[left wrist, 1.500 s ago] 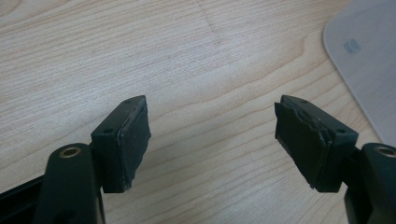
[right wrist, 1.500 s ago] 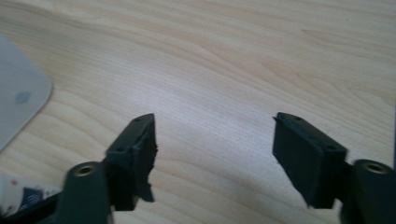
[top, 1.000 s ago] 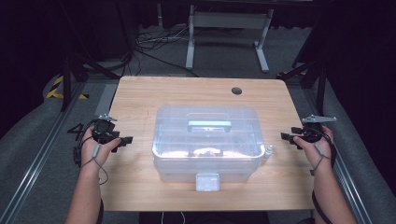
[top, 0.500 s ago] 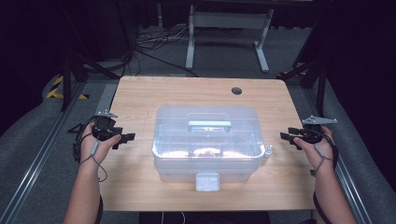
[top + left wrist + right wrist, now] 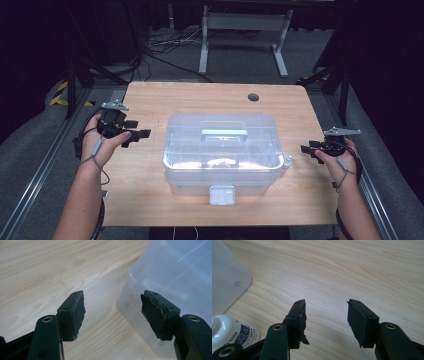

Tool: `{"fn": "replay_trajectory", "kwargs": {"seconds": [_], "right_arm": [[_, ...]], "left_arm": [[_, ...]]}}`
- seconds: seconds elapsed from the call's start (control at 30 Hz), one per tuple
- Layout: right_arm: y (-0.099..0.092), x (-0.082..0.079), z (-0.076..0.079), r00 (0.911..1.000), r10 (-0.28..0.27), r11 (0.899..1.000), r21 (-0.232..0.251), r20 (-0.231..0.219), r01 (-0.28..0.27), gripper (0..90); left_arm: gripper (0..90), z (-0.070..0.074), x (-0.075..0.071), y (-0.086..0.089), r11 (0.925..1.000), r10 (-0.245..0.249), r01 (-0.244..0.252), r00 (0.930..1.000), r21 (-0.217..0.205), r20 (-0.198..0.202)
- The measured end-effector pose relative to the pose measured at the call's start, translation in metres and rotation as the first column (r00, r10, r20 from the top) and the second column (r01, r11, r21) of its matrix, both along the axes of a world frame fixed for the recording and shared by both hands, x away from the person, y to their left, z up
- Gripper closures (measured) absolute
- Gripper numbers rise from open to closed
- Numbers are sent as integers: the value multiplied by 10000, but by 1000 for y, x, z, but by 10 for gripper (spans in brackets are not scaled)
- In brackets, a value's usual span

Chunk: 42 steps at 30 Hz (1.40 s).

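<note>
A clear plastic storage box [image 5: 222, 150] with a lid and a top handle [image 5: 224, 133] stands in the middle of the wooden table [image 5: 150, 100]. My left gripper [image 5: 141, 136] hovers to the left of the box, open and pointing at it. In the left gripper view the left gripper [image 5: 112, 307] has nothing between its jaws, and the box wall [image 5: 175, 277] lies just ahead on the right. My right gripper [image 5: 306, 150] is beside the box's right end. The right gripper [image 5: 327, 312] is open over bare wood; its jaws have just been closing, with nothing between them.
A small white bottle [image 5: 286, 162] lies by the box's right front corner and is close to my right gripper's left jaw [image 5: 232, 332]. The box has a latch [image 5: 222, 195] at its front. A round hole [image 5: 253, 97] marks the table's far side. Cables and a metal stand [image 5: 240, 30] are on the floor behind.
My left hand has lifted its gripper off the table and brought it a little toward the box. The right hand has stayed where it was.
</note>
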State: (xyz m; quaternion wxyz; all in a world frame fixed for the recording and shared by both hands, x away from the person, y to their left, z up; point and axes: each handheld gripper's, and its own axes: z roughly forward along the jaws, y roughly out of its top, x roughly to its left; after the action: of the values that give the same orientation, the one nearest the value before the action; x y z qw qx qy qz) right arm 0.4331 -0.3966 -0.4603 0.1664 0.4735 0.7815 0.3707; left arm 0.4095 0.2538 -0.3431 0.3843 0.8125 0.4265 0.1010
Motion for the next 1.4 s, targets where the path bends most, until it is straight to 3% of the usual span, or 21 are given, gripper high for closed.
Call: {"fn": "replay_trajectory", "kwargs": {"seconds": [0.2,0.5,0.7,0.9,1.2,1.3,1.4], "right_arm": [[-2,-1,0,9999,-82,9999,89,-67,83,495],[-7,-5,2,9995,-305,9993,215,-100,307,480],[-10,-8,-1,9989,-412,9989,204,-220,417,475],[-11,-10,1,9986,-494,9985,236,-197,498,472],[-8,-9,1,9988,-438,9986,293,-221,444,468],[-8,-9,1,9989,-434,9984,346,-202,441,461],[-7,-9,1,9989,-416,9981,443,-224,425,458]], "left_arm": [[352,22,3,-20,9988,-456,452,9988,214,190],[351,48,-4,-52,9878,-1553,1548,9869,148,426],[346,61,-9,-75,9736,-2269,2251,9721,370,592],[336,71,-15,-99,9454,-3252,3229,9438,446,586],[321,75,-17,-120,9283,-3694,3652,9273,692,607],[313,75,-17,-128,9192,-3914,3852,9165,819,824],[310,72,-16,-138,9071,-4184,4125,9054,837,717]]}}
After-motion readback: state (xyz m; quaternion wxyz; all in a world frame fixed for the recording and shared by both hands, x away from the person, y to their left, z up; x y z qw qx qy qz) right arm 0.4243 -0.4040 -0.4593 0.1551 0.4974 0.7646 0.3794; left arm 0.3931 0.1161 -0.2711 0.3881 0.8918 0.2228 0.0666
